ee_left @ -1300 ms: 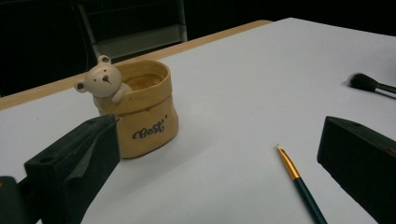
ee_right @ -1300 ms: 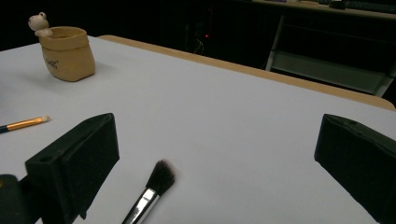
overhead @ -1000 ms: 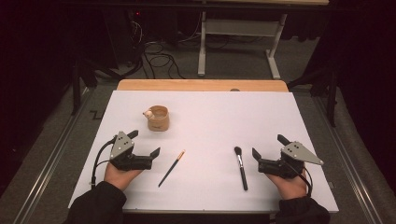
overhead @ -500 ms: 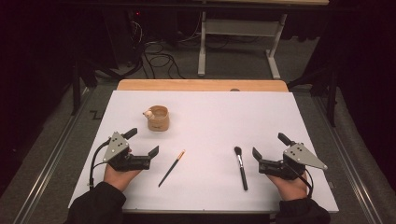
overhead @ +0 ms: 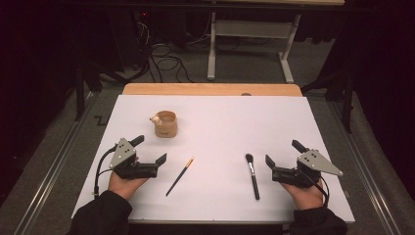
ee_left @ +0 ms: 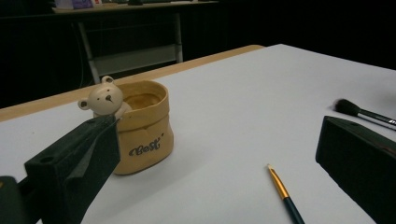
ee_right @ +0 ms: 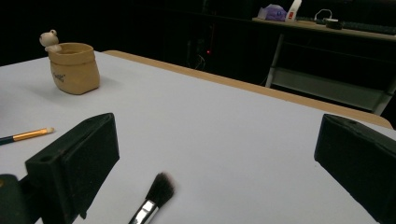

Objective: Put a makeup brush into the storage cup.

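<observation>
Makeup brush (overhead: 252, 173) just beside right gripper (overhead: 283, 159).

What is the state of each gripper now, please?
Left gripper: open, holding nothing, beside the thin brush.
Right gripper: open, holding nothing, beside the makeup brush.

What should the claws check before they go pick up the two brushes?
1. Left claw open with nothing in it: ok, jaws wide apart.
2. Right claw open with nothing in it: ok.
3. Thin brush lying free on the table, beside the left claw: ok.
4. Fluffy brush lying free, beside the right claw: ok.
5. Bear cup upright with its mouth open: ok.
6. Cup holds nothing inside: cannot tell, its bottom is hidden.
</observation>
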`<state>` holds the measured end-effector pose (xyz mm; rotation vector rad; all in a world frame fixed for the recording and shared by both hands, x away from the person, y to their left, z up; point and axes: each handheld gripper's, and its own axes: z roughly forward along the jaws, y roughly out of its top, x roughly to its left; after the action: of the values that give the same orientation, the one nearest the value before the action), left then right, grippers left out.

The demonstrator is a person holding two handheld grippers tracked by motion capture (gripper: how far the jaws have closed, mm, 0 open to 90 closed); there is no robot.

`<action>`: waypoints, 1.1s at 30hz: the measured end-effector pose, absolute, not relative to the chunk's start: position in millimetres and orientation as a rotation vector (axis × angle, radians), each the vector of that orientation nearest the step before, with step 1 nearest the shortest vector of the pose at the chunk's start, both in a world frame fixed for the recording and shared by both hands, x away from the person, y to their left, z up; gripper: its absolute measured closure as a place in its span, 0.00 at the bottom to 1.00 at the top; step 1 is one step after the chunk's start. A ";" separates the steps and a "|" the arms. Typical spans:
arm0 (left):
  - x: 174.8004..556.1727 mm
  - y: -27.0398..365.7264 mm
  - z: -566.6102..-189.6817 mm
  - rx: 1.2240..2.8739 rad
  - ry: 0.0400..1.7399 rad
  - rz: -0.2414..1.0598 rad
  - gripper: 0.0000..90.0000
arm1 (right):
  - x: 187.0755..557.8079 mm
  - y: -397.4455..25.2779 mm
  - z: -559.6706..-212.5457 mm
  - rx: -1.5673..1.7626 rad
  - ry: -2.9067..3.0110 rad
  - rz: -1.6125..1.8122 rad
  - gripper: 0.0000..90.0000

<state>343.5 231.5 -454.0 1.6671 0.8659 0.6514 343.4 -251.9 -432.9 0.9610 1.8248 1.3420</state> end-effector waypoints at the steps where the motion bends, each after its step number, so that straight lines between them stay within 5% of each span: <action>1: 343.5 231.5 -454.0 1.667 0.866 0.651 0.01 | 343.6 -252.3 -433.0 0.964 1.827 1.338 0.00; 33: 358.5 229.1 -468.1 1.887 1.032 0.542 0.05 | 342.9 -264.6 -446.8 1.010 1.873 1.268 0.01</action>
<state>358.5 229.1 -468.1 1.8869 1.0316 0.5417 342.9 -264.6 -446.8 1.0103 1.8733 1.2684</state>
